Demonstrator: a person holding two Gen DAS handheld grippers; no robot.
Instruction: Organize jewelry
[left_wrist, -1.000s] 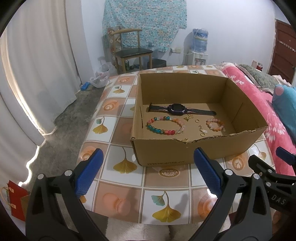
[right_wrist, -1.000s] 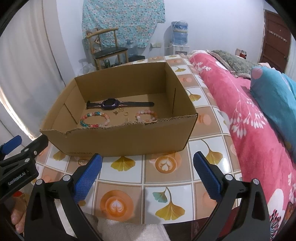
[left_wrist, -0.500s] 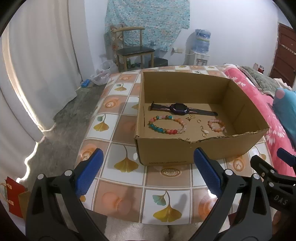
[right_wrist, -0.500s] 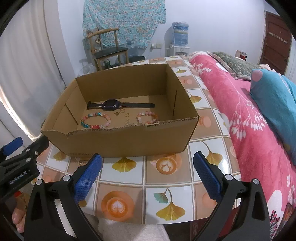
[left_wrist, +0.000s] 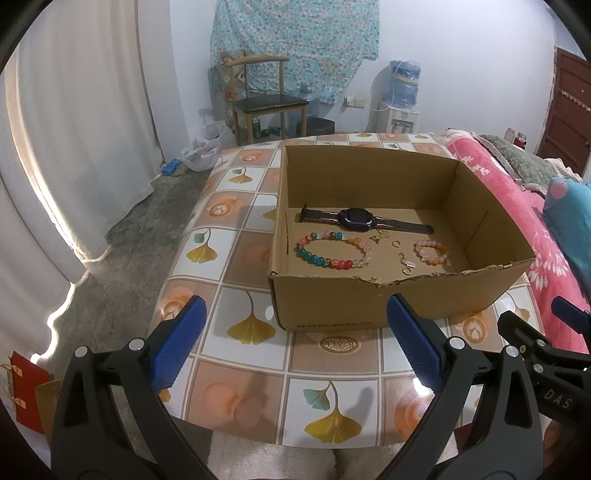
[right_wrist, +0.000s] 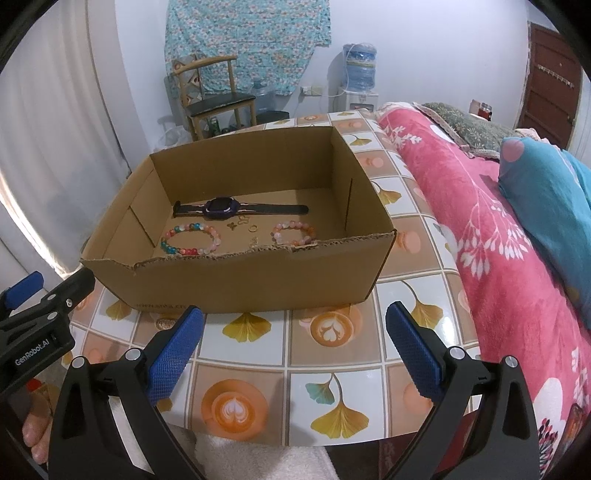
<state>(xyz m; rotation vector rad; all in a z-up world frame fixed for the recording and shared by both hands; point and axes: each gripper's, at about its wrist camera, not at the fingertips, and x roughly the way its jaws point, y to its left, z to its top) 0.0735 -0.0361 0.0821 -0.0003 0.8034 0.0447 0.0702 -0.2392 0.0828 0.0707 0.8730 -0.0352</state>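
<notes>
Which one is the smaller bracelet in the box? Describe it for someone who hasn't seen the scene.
Find the open cardboard box on the tiled table. A purple smartwatch lies across the box floor, and two beaded bracelets sit nearer than it. The smaller bracelet is the one toward the pink bedspread: a tight ring of pink and orange beads, unlike the bigger multicoloured bracelet with blue and red beads.

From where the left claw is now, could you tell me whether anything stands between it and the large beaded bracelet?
Yes: the cardboard box's torn front wall stands between the open left claw and the large beaded bracelet.
</notes>
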